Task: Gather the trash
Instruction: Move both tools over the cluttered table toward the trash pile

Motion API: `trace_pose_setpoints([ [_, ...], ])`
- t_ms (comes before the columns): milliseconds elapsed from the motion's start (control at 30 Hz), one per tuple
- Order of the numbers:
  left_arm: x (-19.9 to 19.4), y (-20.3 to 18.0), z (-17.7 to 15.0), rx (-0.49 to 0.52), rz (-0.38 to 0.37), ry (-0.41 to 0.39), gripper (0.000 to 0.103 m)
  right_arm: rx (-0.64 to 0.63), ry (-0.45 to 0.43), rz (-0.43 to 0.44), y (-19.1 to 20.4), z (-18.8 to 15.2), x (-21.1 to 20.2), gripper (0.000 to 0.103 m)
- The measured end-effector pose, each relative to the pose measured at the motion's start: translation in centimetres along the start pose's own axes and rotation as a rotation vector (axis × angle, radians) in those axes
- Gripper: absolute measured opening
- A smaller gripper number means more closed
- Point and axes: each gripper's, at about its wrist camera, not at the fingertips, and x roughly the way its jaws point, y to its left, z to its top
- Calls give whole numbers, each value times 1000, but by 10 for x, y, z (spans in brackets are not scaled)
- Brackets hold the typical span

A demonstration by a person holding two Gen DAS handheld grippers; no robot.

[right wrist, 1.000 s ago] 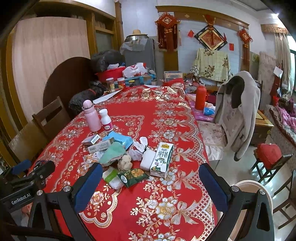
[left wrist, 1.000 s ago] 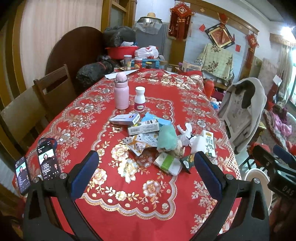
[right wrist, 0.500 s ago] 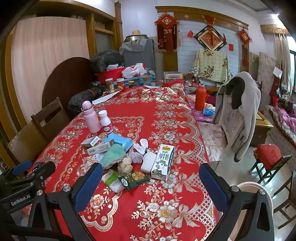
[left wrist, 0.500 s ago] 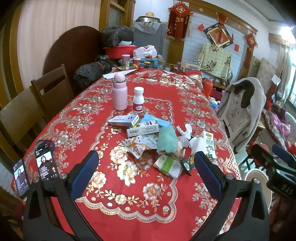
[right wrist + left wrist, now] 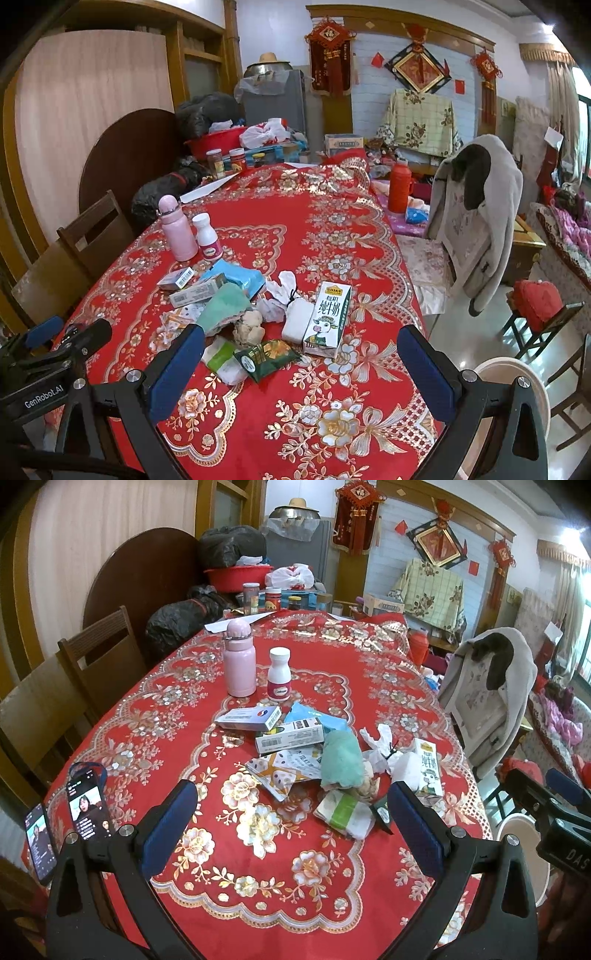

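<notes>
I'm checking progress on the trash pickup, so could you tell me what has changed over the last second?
Both open hand-held grippers, left and right, have eased slightly closer to the trash pile on the table. Nothing was taken hold of or let go. The milk carton, pink bottle and wrappers lie as before.

table (image 5: pixel 155 716) | red cloth; trash pile (image 5: pixel 332 760); pink flask (image 5: pixel 240 661); phones (image 5: pixel 88 808)

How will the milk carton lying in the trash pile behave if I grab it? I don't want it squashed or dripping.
The milk carton lies flat on the tablecloth, so it probably won't roll or tip. Its faces look straight and undented, so it should feel fairly stiff, though a hard squeeze could buckle thin card. Whether it is empty cannot be told; any leftover milk might leak.
</notes>
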Motion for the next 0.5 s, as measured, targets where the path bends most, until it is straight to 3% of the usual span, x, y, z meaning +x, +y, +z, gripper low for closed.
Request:
trace_pose_setpoints([
  [500, 23, 15, 7, -6, -1, 23, 102, -16, 28, -6, 21, 5, 29, 103],
])
